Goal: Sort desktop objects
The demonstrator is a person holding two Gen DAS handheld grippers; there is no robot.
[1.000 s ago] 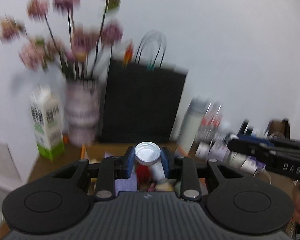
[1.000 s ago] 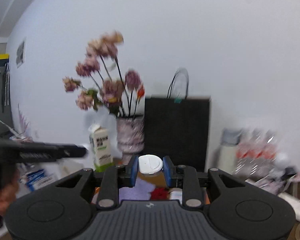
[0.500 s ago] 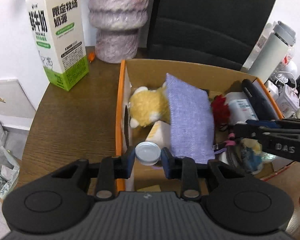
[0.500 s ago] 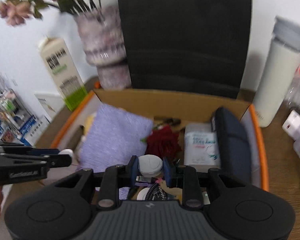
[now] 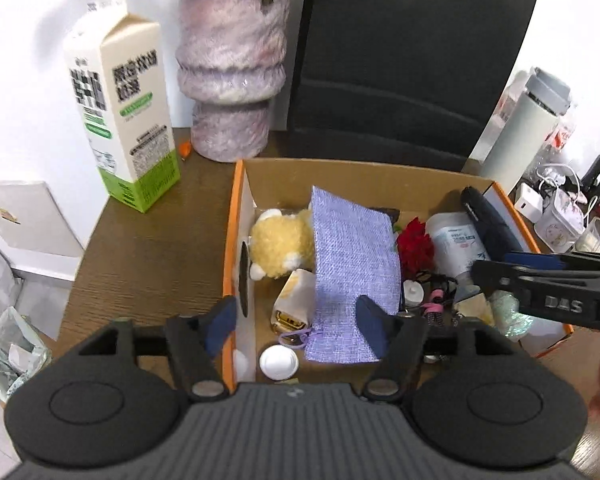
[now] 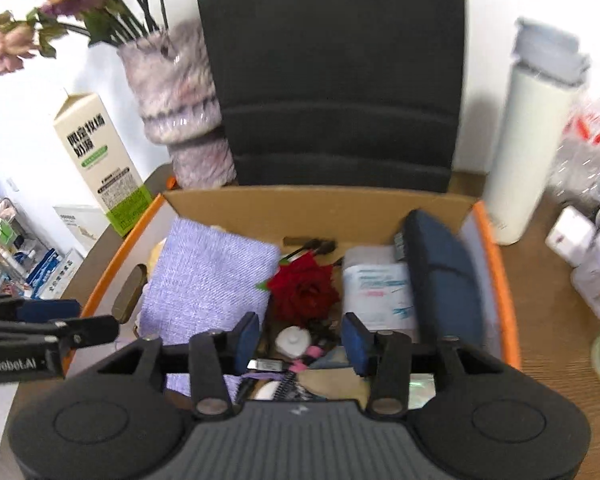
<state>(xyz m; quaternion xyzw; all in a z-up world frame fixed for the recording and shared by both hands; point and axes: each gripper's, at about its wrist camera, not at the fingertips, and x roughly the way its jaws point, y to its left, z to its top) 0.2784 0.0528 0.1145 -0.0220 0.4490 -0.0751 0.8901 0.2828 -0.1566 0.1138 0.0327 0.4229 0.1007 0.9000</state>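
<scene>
The left gripper (image 5: 293, 322) hangs over the near left corner of an orange-edged cardboard box (image 5: 236, 216), its blue-padded fingers (image 5: 220, 322) spread wide and gripping nothing. One finger sits outside the box's left wall, the other over a lilac woven pouch (image 5: 350, 268). Just below the gap between them, a white round cap (image 5: 279, 362) lies loose on the box floor, touching neither pad. Ahead of the fingers are a small cream-and-gold packet (image 5: 294, 306) and, beyond it, a yellow plush toy (image 5: 280, 242) against the pouch's left edge. Farther out to the left, a milk carton (image 5: 122, 120) and a mauve vase (image 5: 232, 64) stand on the brown table (image 5: 148, 248), with a black paper bag (image 5: 408, 64) behind the box.

The right gripper (image 6: 299, 339) hovers over the box's middle, fingers likewise held well apart and empty. Between the pads and below them rests a small white lidded jar (image 6: 293, 341) among pink clips and dark clutter; whether it touches either pad cannot be told. Just ahead lies a red rose (image 6: 304, 290), with a white printed pack (image 6: 380, 294) to its right and a navy case (image 6: 440, 276) leaning on the box's right wall. Outside that wall, to the far right, a white flask (image 6: 528, 160) stands on the table. The left gripper's tip reaches in from the left edge of this view.
</scene>
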